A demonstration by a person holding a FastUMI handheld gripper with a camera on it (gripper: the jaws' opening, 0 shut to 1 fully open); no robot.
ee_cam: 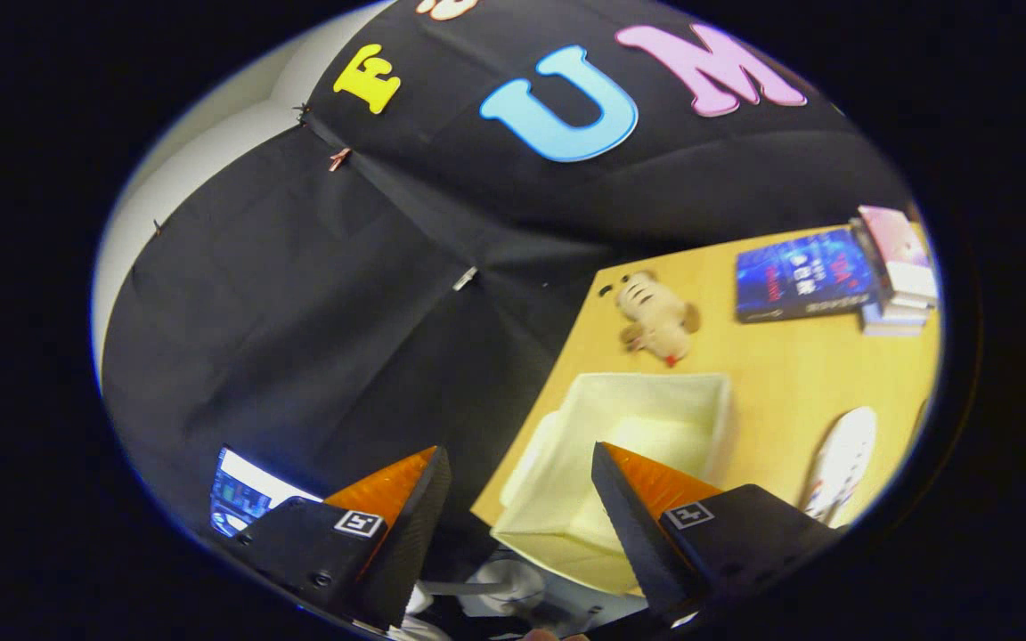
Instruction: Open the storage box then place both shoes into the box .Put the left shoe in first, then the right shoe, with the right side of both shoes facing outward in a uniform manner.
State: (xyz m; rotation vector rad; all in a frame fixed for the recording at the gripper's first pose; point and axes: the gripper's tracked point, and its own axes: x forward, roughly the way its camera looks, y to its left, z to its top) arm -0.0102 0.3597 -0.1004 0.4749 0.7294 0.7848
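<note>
Claw [520, 463] hung wide apart, gripping nothing. Open box [629, 427] sat just ahead on the desk [798, 356], with a shoe [842, 463] beside it.

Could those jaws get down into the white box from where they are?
Probably yes: the gripper is open and holds nothing, the storage box just ahead has its top open, and nothing lies between them. The shoe sits beside it.

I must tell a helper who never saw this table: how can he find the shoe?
On the light wooden table, beside the open cream fabric storage box, lies a white shoe, beyond the open tool. It is long and narrow, unlike the plush toy and books.
</note>
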